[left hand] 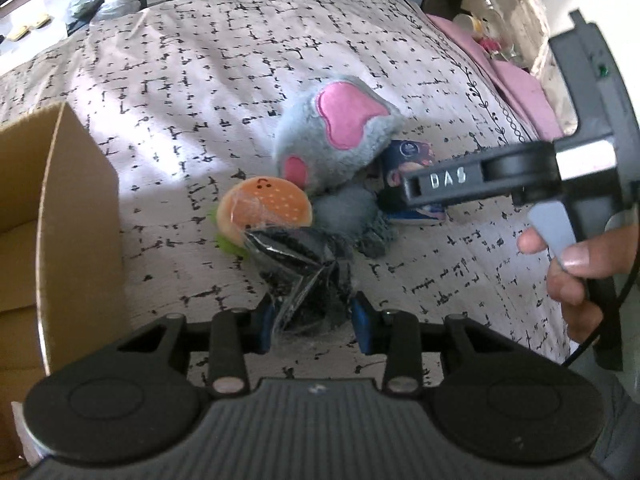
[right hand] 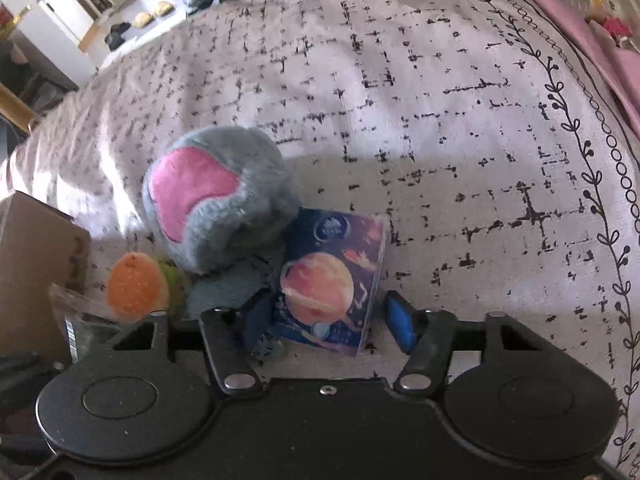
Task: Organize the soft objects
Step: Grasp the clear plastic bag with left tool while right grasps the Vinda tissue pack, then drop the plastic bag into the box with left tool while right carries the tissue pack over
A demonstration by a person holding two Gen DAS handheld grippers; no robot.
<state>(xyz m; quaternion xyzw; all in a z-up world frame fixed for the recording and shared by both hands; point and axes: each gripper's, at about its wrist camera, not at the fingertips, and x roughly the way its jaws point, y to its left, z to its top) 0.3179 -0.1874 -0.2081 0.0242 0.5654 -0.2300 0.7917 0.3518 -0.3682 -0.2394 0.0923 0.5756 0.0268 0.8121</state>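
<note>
A grey plush elephant with pink ears (left hand: 336, 132) (right hand: 216, 204) lies on the patterned bedspread (left hand: 224, 80). A plush burger (left hand: 264, 208) (right hand: 138, 290) lies at its left. A clear plastic bag of dark cloth (left hand: 300, 272) sits between the blue pads of my left gripper (left hand: 314, 320), which is closed on its near end. A space-print tissue pack (right hand: 332, 280) (left hand: 412, 160) lies right of the elephant. My right gripper (right hand: 328, 320) is open with the pack between its fingers. It also shows in the left wrist view (left hand: 404, 190).
An open cardboard box (left hand: 52, 208) stands at the left, its corner also in the right wrist view (right hand: 36, 256). A pink cloth (left hand: 516, 80) and clear bottles (left hand: 504, 20) lie at the bed's right edge. A hand (left hand: 576, 272) holds the right gripper.
</note>
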